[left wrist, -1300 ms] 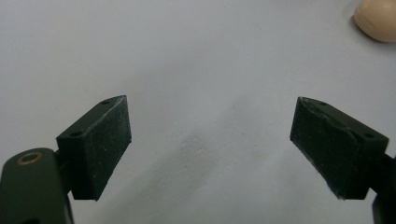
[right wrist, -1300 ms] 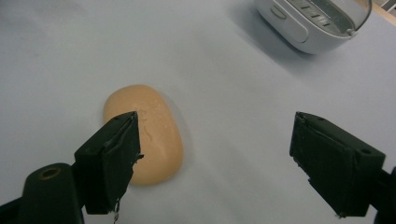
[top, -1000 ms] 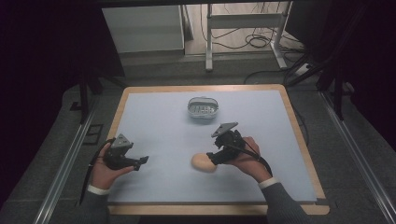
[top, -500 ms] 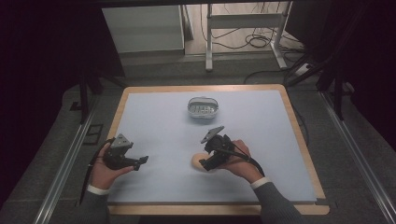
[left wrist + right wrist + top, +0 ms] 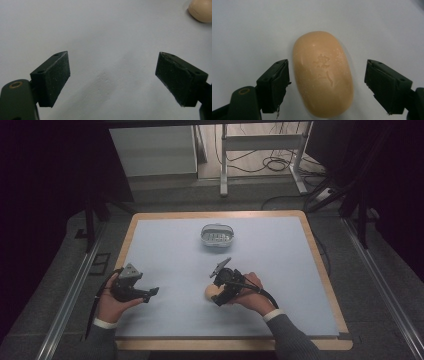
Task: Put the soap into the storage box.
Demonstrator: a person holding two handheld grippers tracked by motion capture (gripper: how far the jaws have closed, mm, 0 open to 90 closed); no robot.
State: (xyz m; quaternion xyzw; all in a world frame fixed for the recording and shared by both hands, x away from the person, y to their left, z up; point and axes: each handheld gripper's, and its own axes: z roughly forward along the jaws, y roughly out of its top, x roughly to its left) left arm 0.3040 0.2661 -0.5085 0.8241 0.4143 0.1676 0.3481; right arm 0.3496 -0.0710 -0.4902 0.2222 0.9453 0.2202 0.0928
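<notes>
1. Leftmost, we see the left hand [image 5: 111,302] holding the left tongs [image 5: 152,291] low over the near-left of the pale blue tabletop [image 5: 280,265]; in the left gripper view its jaws stand wide apart with nothing but bare tabletop between them.
2. Next, at the near middle, we find a peach oval soap bar [image 5: 323,72] lying flat on the tabletop, an embossed mark on its upper face.
3. Around it we see the right tongs [image 5: 325,85], open, one jaw on each side of the soap; a gap shows on the right side, and on the left we cannot tell whether the pad touches.
4. Farther back, near the middle, sits a small white oval basket [image 5: 217,235] with slotted walls; we cannot tell what is in it.
5. Rightmost, the right hand [image 5: 250,292] grips the right tongs.
</notes>
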